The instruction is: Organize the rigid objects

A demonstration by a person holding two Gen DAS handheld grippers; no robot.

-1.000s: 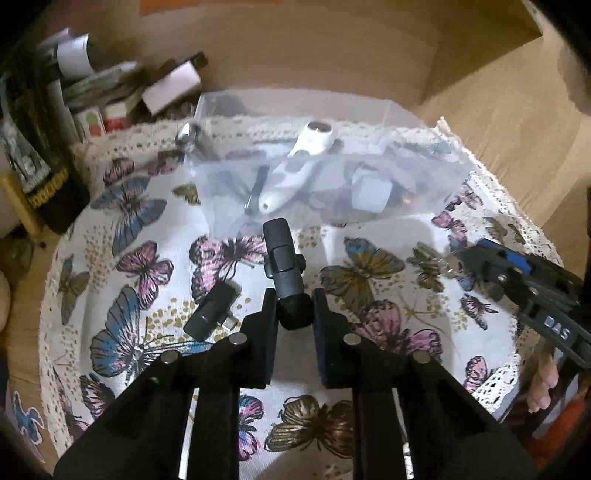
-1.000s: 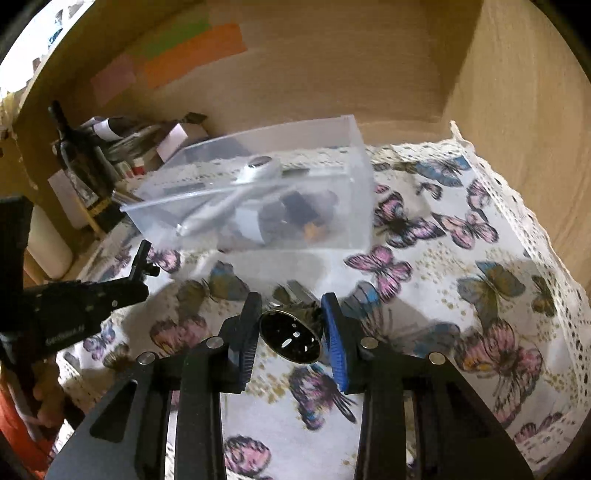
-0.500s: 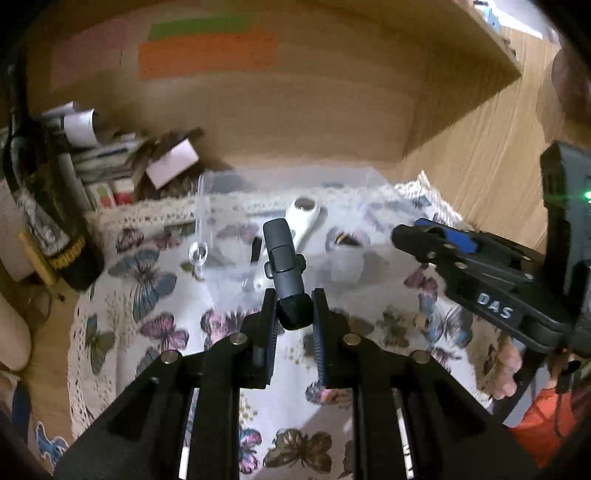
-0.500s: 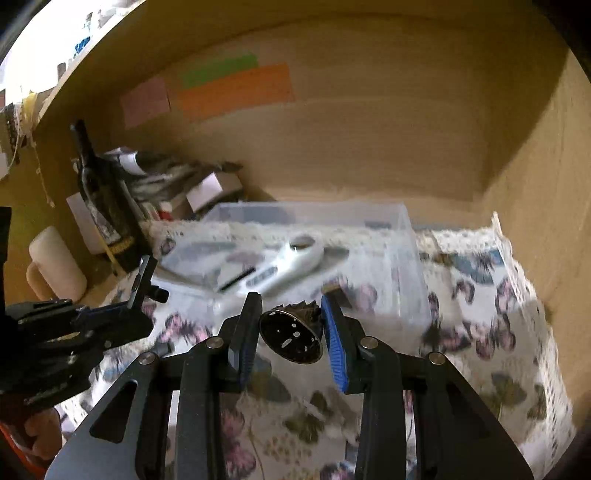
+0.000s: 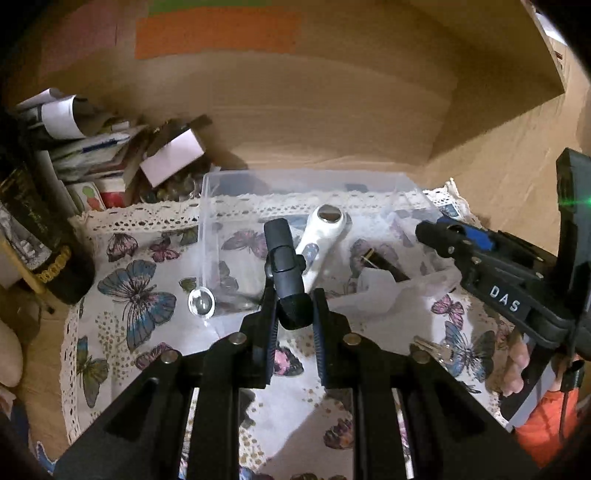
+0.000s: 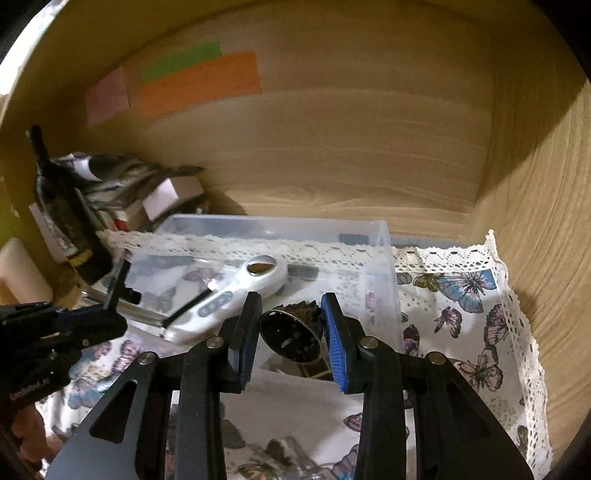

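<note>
Wood-grain alcove walls [image 6: 351, 155], butterfly tablecloth [image 6: 465, 295]

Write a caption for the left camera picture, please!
Left tool carries a black gadget toward the clear box.

My left wrist camera is looking forward along my left gripper [image 5: 293, 314], tilting down over the butterfly tablecloth [image 5: 136, 295] toward the wooden back wall [image 5: 332, 110], sitting close above the clear plastic bin [image 5: 207, 221]. My right wrist camera is looking along my right gripper [image 6: 290, 334] from further right, facing the same wall [image 6: 369, 147] and hovering nearer the bin [image 6: 380, 258]. Both are sharing the bin, the white handheld device [image 5: 321, 236] [image 6: 236, 295] inside it, the orange paper strip [image 5: 218, 33] [image 6: 199, 85] on the wall (and each is catching the other gripper at its edge).
</note>
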